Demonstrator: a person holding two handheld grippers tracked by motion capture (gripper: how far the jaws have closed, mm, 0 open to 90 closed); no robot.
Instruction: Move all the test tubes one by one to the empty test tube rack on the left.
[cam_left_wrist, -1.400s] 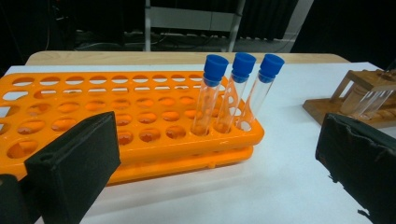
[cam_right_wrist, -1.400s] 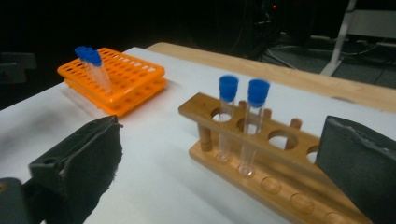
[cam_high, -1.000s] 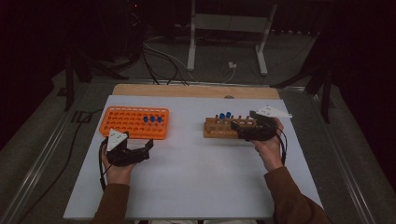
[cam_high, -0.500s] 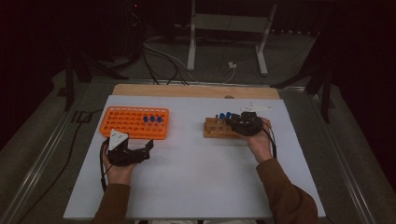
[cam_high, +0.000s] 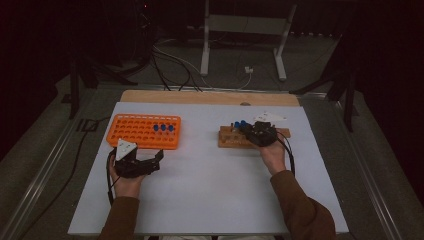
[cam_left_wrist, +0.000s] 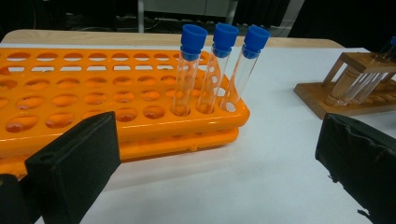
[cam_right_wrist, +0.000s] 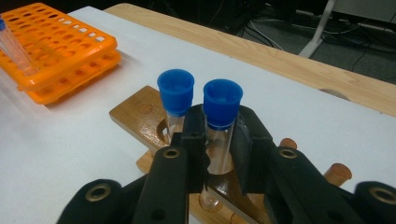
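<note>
Three blue-capped tubes (cam_left_wrist: 212, 70) are standing in the orange rack (cam_left_wrist: 70, 100); the right gripper (cam_right_wrist: 217, 140) is clamping one tube (cam_right_wrist: 220, 126) in the wooden rack (cam_right_wrist: 140, 114), its jaws having just closed, while the left gripper (cam_left_wrist: 210, 158) is gaping empty.

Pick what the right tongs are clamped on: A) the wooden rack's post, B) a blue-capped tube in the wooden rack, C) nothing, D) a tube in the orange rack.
B: the right tongs squeeze a blue-capped tube standing in the wooden rack.

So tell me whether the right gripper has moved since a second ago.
Yes. The right gripper has slid left along the wooden rack, off its right end, and its jaws have just closed on a blue-capped tube.
</note>
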